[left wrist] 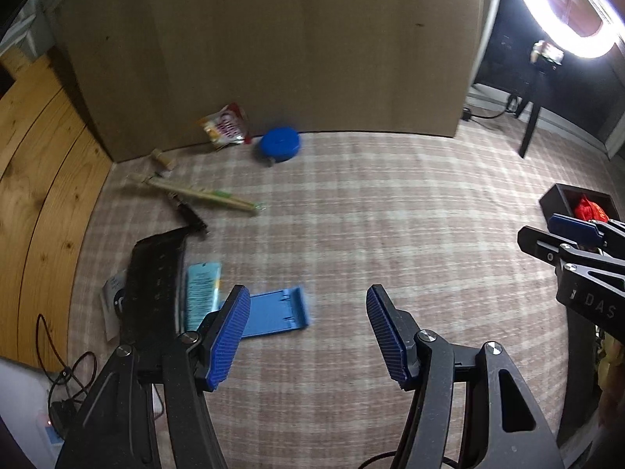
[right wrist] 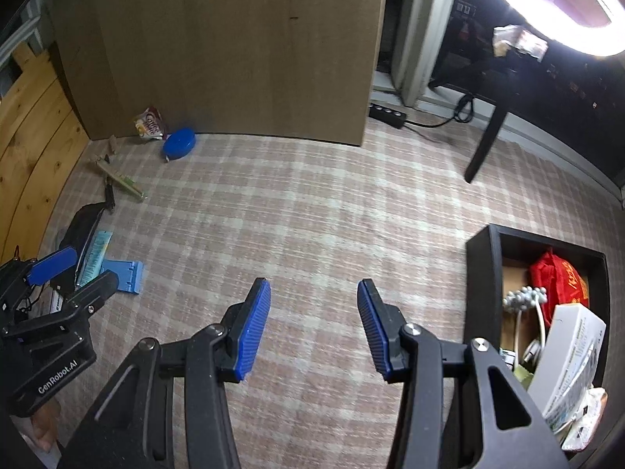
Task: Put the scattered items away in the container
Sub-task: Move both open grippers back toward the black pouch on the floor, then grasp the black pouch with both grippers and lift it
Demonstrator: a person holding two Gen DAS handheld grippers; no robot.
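Scattered at nine to eleven o'clock on the plaid carpet (right wrist: 312, 211): flat blue plastic stand (left wrist: 273, 314), round blue plastic case (left wrist: 279, 144); left tongs (left wrist: 308, 336) spread, empty; right tongs (right wrist: 314, 328) spread, empty; black rectangular container box (right wrist: 482, 273) at three o'clock, partly filled.

Each gripper (left wrist: 308, 336) (right wrist: 314, 328) has black linkage arms, silver screws and blue ribbed pads (left wrist: 228, 342).
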